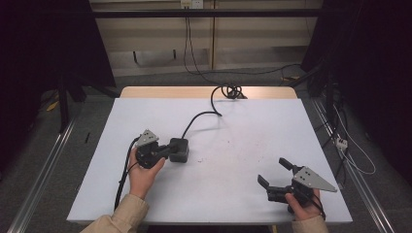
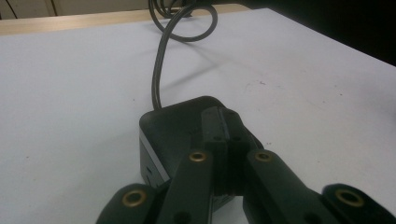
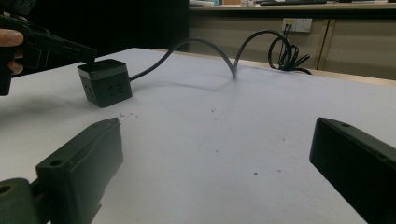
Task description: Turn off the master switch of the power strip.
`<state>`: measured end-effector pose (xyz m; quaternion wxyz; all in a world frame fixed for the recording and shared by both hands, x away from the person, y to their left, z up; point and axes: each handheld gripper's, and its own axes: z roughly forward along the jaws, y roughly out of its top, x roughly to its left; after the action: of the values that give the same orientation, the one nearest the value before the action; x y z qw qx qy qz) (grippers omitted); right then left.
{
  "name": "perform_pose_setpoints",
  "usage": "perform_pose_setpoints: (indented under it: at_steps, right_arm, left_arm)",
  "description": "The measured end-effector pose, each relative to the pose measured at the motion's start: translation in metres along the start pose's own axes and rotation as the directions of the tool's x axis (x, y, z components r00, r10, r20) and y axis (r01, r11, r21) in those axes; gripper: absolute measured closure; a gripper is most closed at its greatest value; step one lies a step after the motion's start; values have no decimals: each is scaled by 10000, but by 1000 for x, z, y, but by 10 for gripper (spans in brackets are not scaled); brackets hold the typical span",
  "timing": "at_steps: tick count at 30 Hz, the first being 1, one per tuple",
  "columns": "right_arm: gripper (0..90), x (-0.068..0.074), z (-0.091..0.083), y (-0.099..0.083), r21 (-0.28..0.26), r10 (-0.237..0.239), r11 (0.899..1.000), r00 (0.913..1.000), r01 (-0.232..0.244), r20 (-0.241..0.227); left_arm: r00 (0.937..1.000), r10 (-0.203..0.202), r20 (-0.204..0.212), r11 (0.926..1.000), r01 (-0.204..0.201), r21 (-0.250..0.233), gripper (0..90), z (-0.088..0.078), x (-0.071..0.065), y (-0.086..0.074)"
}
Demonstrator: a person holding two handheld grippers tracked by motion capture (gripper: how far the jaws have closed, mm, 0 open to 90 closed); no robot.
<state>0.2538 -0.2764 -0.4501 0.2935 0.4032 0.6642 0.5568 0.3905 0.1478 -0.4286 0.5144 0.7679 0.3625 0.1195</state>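
Observation:
A black cube-shaped power socket [image 1: 180, 150] [image 2: 170, 123] [image 3: 105, 81] sits on the white table cover, left of centre. Its dark cable [image 1: 201, 116] [image 2: 159, 70] [image 3: 205, 44] arches back to a coil [image 1: 233, 91] at the table's far edge. My left gripper [image 1: 171, 148] [image 2: 219, 122] is shut, its closed tips resting on the cube's top face with nothing between them. My right gripper [image 1: 273, 171] [image 3: 215, 133] stands open near the front right corner, jaws wide apart over bare cover, well away from the cube.
The white cover [image 1: 243, 141] spans most of the wooden table [image 1: 194, 92]. A cable trails from the left gripper off the front left edge [image 1: 121, 179]. Cables lie on the floor behind and to the right, and a wall socket [image 3: 296, 23] is on the far wall.

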Motion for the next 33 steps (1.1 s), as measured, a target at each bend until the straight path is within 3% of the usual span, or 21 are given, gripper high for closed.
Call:
perform_pose_setpoints:
  at_steps: [33]
  right_arm:
    - [20,0,0,-1,61,-5,10000,10000,5,-15]
  left_arm:
    - [9967,758,-289,9971,-755,130,900,3,-4,0]
